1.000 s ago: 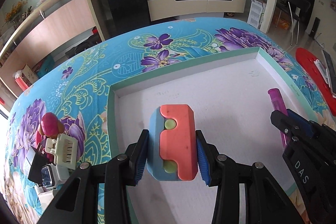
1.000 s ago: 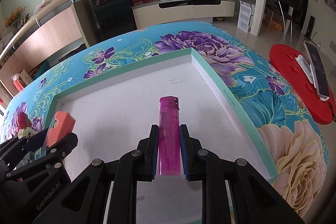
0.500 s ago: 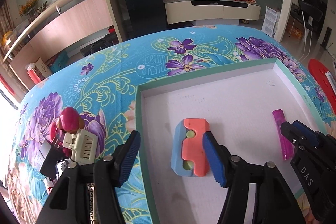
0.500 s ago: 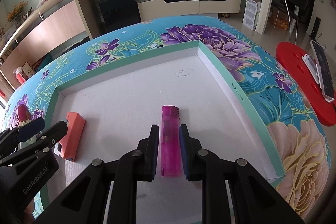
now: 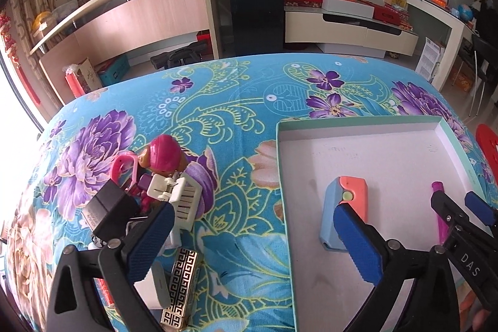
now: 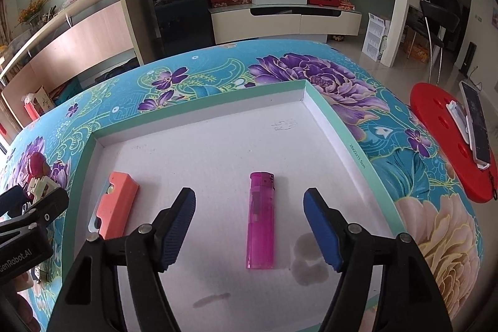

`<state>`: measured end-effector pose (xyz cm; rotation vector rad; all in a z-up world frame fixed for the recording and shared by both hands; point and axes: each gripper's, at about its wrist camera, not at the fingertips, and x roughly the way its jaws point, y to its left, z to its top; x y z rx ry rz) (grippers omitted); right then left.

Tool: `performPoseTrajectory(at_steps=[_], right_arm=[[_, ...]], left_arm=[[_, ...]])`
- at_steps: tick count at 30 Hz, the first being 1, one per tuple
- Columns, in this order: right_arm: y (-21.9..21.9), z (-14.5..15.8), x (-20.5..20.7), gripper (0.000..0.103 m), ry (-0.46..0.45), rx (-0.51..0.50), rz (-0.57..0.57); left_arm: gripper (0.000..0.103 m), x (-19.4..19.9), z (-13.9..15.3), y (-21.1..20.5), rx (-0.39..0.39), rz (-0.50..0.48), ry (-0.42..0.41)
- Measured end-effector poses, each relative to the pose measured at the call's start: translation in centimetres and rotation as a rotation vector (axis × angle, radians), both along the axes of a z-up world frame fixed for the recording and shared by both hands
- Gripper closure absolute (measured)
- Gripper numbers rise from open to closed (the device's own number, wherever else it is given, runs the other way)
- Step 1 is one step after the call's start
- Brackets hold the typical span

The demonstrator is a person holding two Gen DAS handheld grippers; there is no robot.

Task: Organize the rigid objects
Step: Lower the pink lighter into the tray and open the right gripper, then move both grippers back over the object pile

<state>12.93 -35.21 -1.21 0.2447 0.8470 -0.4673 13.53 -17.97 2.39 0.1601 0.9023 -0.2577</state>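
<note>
You have just let go of both pieces — a second ago each was clamped, and now they lie loose on the floor of the tray [image 6: 339, 126]. The lighter [image 6: 260, 220] rests flat between the right gripper [image 6: 249, 226] fingers, which are opening and touch nothing. The block [image 5: 345, 213] sits near the tray's left wall; your left gripper [image 5: 252, 241] has swung off toward the pile [image 5: 162, 192], jaws opening wide, one finger over the block, the other over the clutter. That puts two items in, more to fetch. The lighter is smooth translucent pink plastic, slim and boxy; the block is matte, coral over pale blue, with rounded corners; the tray is white card with a mint rim, on a glossy floral cloth [image 5: 218, 101].
</note>
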Motion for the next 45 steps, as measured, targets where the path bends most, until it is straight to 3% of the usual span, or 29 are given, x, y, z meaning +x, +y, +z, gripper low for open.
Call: performPoseTrajectory(at_steps=[2, 4, 6, 18, 23, 27, 38, 43, 45], right_arm=[[0.3, 0.1, 0.2, 0.029, -0.005, -0.003, 0.006], [0.7, 0.2, 0.4, 0.016, -0.005, -0.002, 0.010], [1.0, 0.4, 0.6, 0.011, -0.011, -0.001, 0.007], [5.0, 0.9, 2.5, 0.007, -0.030, -0.032, 0.093], [7.3, 1.8, 3.3, 0.007, -0.083, -0.005, 0.149], [9.2, 2.0, 4.2, 0.003, -0.107, 0.022, 0.194], [12.8, 2.0, 5.4, 0.000, -0.137, 0.104, 0.290], [14.6, 2.3, 5.7, 0.000, -0.133, 0.028, 0.321], [15.2, 2.3, 5.9, 0.000, -0.140, 0.052, 0.342]], left_arm=[[0.000, 0.1, 0.1, 0.7, -0.003, 0.018, -0.006], [0.000, 0.1, 0.3, 1.5, -0.002, 0.039, -0.017], [0.000, 0.3, 0.5, 2.4, 0.000, 0.067, -0.030], [0.000, 1.7, 2.4, 9.2, -0.043, 0.222, -0.094], [0.000, 1.8, 3.0, 11.8, -0.014, 0.273, -0.141], [0.000, 1.4, 3.5, 14.1, -0.058, 0.333, -0.179], [0.000, 0.7, 2.2, 17.8, -0.094, 0.407, -0.168], [0.000, 0.4, 1.9, 20.3, -0.126, 0.448, -0.159], [0.000, 0.3, 1.7, 21.3, -0.148, 0.467, -0.148]])
